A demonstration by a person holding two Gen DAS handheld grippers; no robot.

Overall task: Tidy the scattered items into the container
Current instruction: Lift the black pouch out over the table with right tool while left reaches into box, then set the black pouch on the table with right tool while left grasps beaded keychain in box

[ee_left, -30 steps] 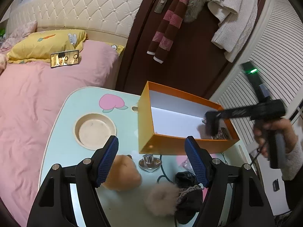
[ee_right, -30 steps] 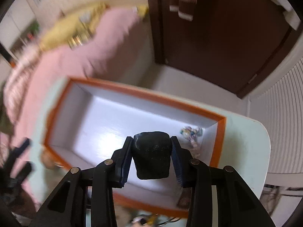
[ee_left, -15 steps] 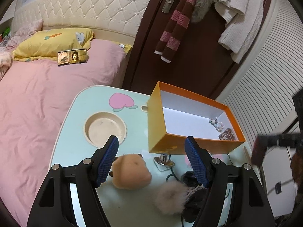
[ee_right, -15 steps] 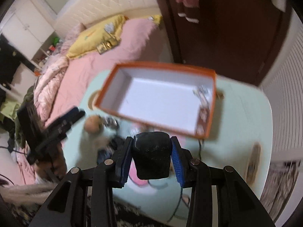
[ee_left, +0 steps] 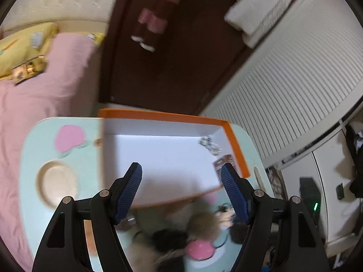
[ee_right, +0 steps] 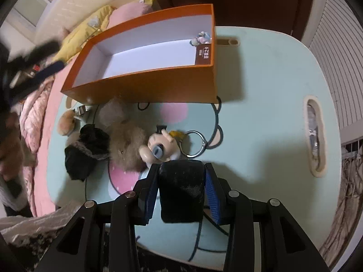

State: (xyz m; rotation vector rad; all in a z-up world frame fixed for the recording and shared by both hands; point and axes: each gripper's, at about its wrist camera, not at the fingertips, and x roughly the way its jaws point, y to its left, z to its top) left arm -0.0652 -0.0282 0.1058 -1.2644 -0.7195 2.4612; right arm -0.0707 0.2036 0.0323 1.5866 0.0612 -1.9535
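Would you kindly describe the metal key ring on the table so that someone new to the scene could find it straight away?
Start at the orange box on the pale green table. In front of the box lies a heap of fluffy items, and at the heap's right end a pale doll-like charm. The metal key ring lies flat just right of that charm: the only thin, bare silver hoop among soft, furry things.

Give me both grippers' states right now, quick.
Left gripper: open, nothing between its fingers, poised over the orange box.
Right gripper: shut on a black object, above the table.
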